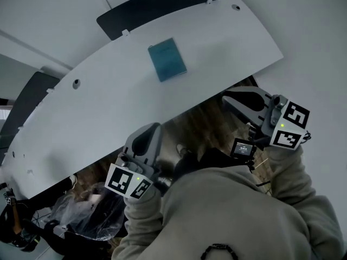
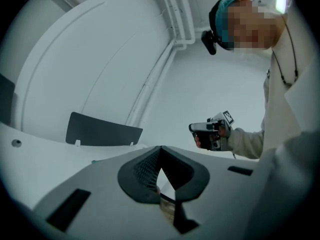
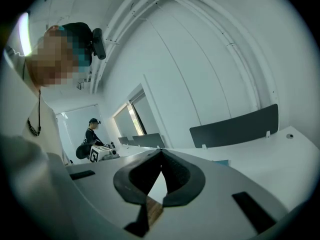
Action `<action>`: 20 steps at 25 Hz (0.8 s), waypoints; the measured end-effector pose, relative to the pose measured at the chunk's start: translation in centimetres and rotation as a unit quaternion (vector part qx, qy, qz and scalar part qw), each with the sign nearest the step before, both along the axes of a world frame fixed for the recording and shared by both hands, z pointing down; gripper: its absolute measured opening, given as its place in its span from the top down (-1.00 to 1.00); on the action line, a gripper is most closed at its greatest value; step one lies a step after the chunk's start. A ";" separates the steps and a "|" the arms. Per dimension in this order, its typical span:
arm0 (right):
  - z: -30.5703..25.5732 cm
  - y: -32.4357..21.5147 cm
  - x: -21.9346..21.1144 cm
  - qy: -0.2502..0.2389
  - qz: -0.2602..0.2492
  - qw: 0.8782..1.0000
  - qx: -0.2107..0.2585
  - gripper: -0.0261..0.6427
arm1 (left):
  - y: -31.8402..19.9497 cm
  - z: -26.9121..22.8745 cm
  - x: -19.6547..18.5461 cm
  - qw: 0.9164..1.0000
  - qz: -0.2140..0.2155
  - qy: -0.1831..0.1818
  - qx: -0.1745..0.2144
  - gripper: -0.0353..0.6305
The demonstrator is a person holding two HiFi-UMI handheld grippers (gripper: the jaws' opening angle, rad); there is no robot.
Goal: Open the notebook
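Observation:
A closed teal notebook [image 1: 167,59] lies flat on the white curved table [image 1: 108,107], toward its far side. Both grippers hang over the floor on the near side of the table's edge, well short of the notebook. My left gripper [image 1: 152,129] is shut with nothing in it; its jaws meet at the tip [image 2: 160,149]. My right gripper [image 1: 226,98] is also shut and empty [image 3: 161,151], and it shows in the left gripper view [image 2: 210,131] held in a hand. A sliver of the notebook [image 3: 220,162] shows beyond the right jaws.
Dark divider panels stand at the table's far edge [image 1: 162,4] and left end [image 1: 32,96]. A clear plastic bag [image 1: 87,210] lies on the wooden floor [image 1: 200,126] below the near edge. Another person [image 3: 92,134] sits at a distant desk.

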State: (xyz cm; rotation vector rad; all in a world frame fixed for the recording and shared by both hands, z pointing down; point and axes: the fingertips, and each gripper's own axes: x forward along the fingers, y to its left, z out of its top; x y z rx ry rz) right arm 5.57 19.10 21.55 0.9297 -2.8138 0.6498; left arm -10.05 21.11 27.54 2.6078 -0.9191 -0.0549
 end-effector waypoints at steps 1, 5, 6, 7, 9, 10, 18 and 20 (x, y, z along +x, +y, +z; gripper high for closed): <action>-0.2 0.0 0.1 0.003 0.000 1.000 0.000 0.86 | -0.2 0.0 0.0 1.000 0.000 -0.003 0.001 0.89; -1.4 -0.8 0.7 0.000 0.002 1.000 0.002 0.86 | -0.4 -1.7 0.1 1.000 0.020 0.006 0.019 0.89; -1.7 -1.3 0.6 -0.003 0.000 1.000 0.005 0.86 | -0.5 -2.1 -0.1 1.000 0.016 0.005 0.024 0.89; -1.8 -1.8 0.4 -0.006 -0.003 1.000 0.009 0.86 | -0.7 -2.4 -0.6 1.000 0.001 0.003 0.025 0.89; -2.1 -2.8 -0.1 -0.015 -0.010 1.000 0.018 0.86 | -1.2 -2.4 -1.6 0.999 -0.043 -0.001 0.020 0.89; -2.3 -3.2 -0.3 -0.016 -0.013 1.000 0.023 0.86 | -1.2 -2.3 -1.9 0.998 -0.059 -0.007 0.018 0.89; -2.4 -5.1 -1.3 0.022 -0.064 0.996 0.052 0.86 | -2.0 -3.7 -1.6 0.996 -0.080 -0.033 0.013 0.89; -2.3 -5.4 -0.5 0.012 -0.070 0.996 0.050 0.86 | -2.7 -3.8 -0.7 0.996 -0.087 -0.033 0.014 0.89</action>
